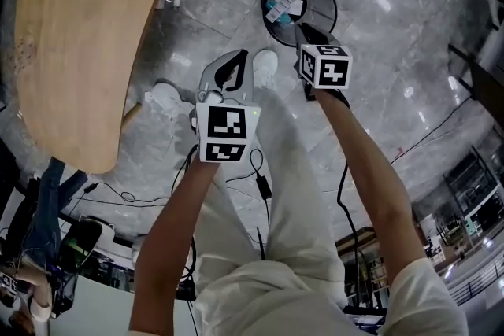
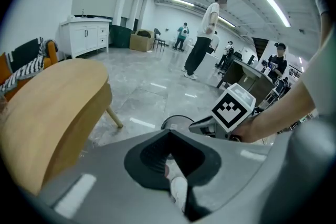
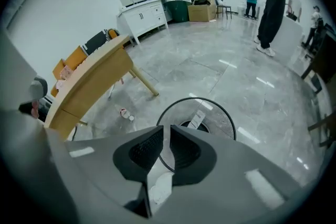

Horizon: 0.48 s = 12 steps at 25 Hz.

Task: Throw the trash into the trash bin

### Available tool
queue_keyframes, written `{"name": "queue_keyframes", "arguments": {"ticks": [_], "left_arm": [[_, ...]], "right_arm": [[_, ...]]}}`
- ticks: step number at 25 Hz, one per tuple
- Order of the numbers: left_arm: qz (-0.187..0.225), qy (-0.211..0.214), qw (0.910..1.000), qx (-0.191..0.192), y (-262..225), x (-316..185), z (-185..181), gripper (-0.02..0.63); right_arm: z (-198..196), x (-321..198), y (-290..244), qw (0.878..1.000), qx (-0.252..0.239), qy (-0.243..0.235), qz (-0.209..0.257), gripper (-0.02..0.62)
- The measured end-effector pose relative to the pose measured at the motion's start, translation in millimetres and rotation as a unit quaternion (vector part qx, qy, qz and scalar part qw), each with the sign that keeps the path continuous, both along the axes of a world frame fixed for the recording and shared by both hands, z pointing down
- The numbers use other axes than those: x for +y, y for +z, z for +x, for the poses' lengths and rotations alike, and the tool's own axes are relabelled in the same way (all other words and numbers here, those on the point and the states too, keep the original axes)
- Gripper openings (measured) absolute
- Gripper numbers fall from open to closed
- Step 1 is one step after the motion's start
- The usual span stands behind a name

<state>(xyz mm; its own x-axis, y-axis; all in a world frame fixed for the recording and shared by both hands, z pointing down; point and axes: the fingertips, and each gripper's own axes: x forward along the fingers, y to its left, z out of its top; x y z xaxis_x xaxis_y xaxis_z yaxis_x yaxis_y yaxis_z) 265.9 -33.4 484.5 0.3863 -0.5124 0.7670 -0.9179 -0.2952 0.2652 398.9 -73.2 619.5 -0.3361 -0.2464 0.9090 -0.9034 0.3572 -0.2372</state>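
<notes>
The black mesh trash bin [image 1: 322, 9] stands on the grey floor ahead of my feet, with white and blue wrappers [image 1: 285, 1] inside it. My right gripper [image 1: 305, 34] hangs just above the bin's near rim, its jaws a narrow slit apart with nothing between them. In the right gripper view the bin [image 3: 221, 111] and a white strip [image 3: 197, 119] in it lie right beyond the jaws. My left gripper [image 1: 230, 79] is held to the left, over my shoe, shut and empty. A small scrap of trash [image 1: 168, 2] lies on the floor by the table.
A round wooden table [image 1: 79, 43] fills the left side, one leg [image 3: 143, 83] slanting toward the bin. My white shoes [image 1: 265, 67] stand below the grippers. Cables [image 1: 260, 185] trail on the floor behind. Several people stand far off [image 2: 202, 42]. White cabinets [image 2: 86, 39] line the wall.
</notes>
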Motion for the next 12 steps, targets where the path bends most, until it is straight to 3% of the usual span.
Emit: {"name": "queue_keyframes", "arguments": {"ticks": [12], "left_arm": [[0.025, -0.056, 0.998, -0.014, -99, 35, -84, 0.0]], "right_arm": [[-85, -9, -161, 0.995, -0.064, -0.019, 0.073, 0.023]]}}
